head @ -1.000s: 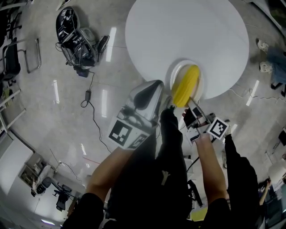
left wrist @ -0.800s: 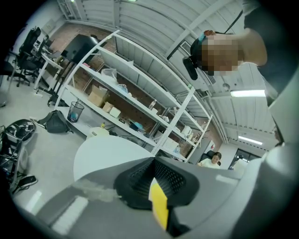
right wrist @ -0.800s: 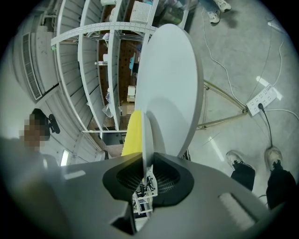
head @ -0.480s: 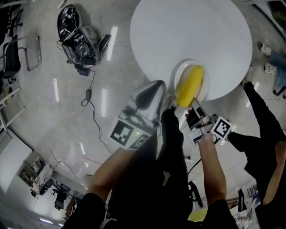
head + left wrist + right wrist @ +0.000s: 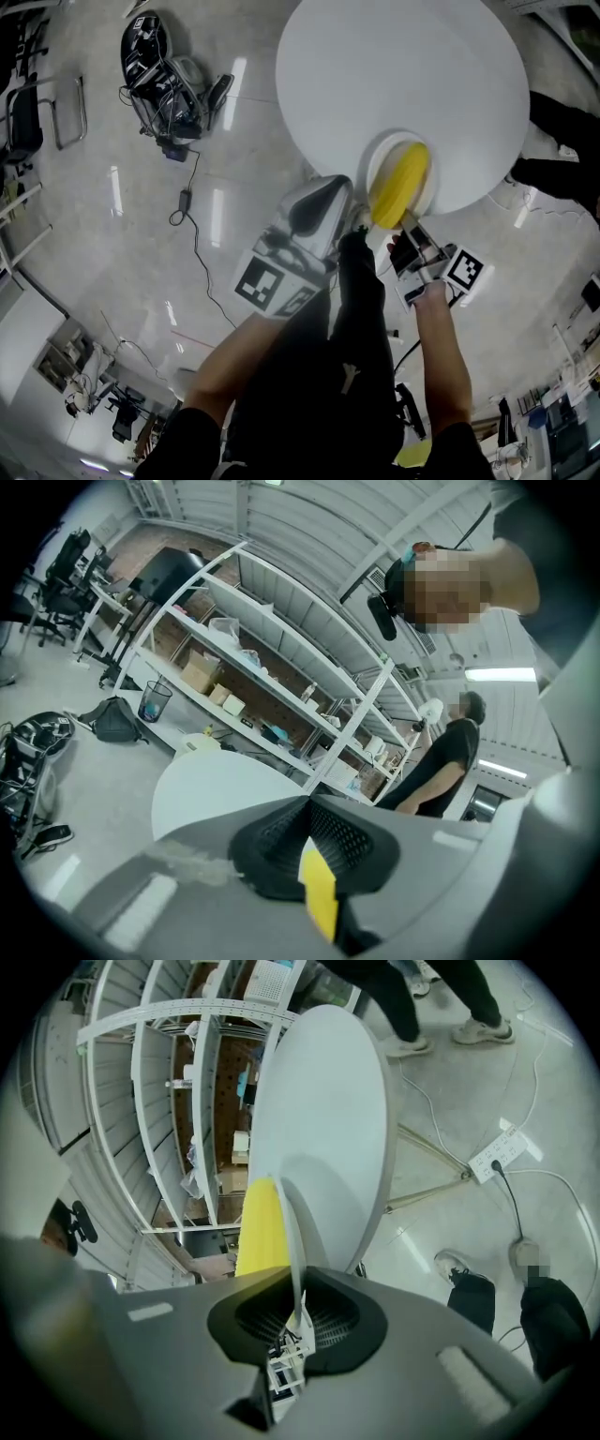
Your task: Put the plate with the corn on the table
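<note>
The plate (image 5: pixel 379 150) lies over the near edge of the round table (image 5: pixel 403 66); the corn (image 5: pixel 400 185) lies on it, its long axis running near to far, pointing back at the right claw (image 5: pixel 409 223); that claw grasps the plate's near rim, its jaws having just been closing with the rim between them; the table spreads away on the far side of the claw, so I judge the coming move goes far and down; the left claw (image 5: pixel 337 192) hangs just left of the plate, clenched on nothing; the head view gives this layout but not whether the plate rests on the table; the right gripper view shows the thin rim edge-on between the pads; the left gripper view shows only the table.
</note>
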The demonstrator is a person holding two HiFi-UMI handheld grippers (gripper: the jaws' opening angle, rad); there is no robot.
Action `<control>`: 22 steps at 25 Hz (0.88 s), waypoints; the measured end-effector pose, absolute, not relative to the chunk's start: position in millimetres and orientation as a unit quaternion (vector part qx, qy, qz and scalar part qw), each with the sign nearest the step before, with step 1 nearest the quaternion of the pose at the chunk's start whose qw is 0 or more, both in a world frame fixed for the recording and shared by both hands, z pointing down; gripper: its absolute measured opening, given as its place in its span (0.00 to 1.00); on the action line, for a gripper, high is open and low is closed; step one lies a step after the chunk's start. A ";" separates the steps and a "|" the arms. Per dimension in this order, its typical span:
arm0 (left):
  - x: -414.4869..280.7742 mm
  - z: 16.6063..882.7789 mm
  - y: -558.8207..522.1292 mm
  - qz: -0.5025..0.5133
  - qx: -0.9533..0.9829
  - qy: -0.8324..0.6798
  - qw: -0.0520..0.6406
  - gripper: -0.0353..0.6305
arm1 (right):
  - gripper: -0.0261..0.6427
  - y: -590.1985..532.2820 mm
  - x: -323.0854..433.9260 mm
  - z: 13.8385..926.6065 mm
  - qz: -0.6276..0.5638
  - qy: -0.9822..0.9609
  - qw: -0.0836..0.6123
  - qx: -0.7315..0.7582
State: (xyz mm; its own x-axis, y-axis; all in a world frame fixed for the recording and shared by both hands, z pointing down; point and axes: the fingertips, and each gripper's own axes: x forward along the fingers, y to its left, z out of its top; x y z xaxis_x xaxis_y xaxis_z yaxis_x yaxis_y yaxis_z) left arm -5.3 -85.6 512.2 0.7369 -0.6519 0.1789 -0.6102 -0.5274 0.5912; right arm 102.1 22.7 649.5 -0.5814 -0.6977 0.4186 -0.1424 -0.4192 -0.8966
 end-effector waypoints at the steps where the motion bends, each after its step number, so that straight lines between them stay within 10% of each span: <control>1: -5.2 511.9 -85.5 -0.033 0.874 -0.361 0.325 0.06 | 0.10 22.8 101.8 650.2 -0.733 0.502 0.190 -0.418; 22: -2.3 506.0 -83.6 -0.041 0.875 -0.353 0.330 0.06 | 0.11 28.7 106.1 658.4 -0.750 0.453 0.143 -0.461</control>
State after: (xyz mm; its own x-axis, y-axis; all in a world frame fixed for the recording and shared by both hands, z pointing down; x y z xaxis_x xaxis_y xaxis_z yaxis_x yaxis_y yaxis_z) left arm -2.3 -83.6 506.0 0.7479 -0.6439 0.1615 -0.5901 -0.5334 0.6061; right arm 106.1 28.7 658.4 -0.5343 -0.6320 0.5614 -0.2029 -0.5488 -0.8109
